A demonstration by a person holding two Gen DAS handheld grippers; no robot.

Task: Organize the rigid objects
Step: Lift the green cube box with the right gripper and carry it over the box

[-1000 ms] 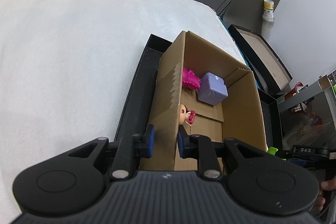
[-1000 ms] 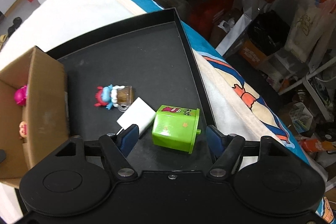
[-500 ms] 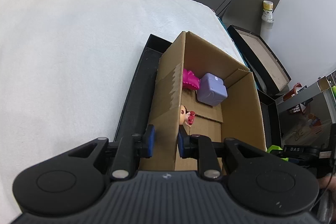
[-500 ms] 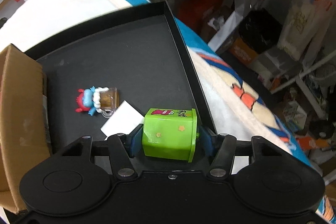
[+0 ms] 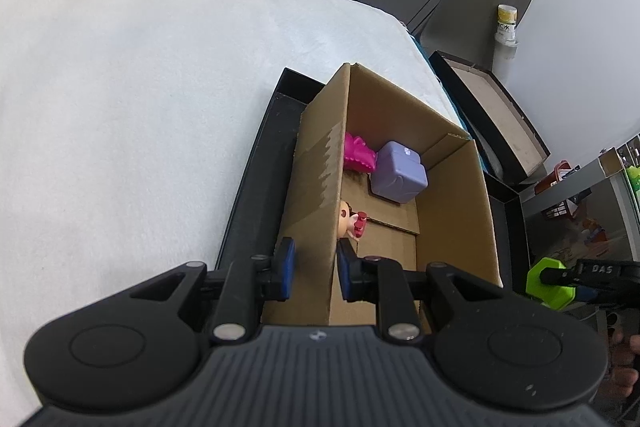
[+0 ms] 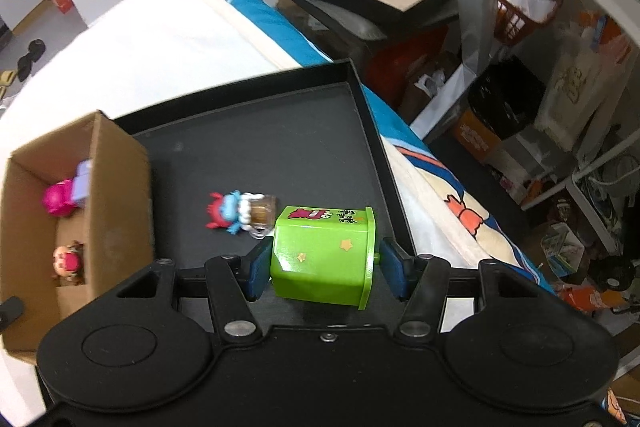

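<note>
The right gripper [image 6: 325,265] clamps a bright green plastic box with cartoon stickers [image 6: 324,255] between its blue pads, above the black tray [image 6: 372,131] near its right edge. Just beside it a blue-and-red toy figure with a clear mug [image 6: 240,215] lies on the tray. The left gripper [image 5: 313,269] pinches the near wall of the open brown cardboard box [image 5: 452,211], which holds a lilac cube [image 5: 398,173], a pink toy [image 5: 358,157] and a small doll [image 5: 350,223].
</note>
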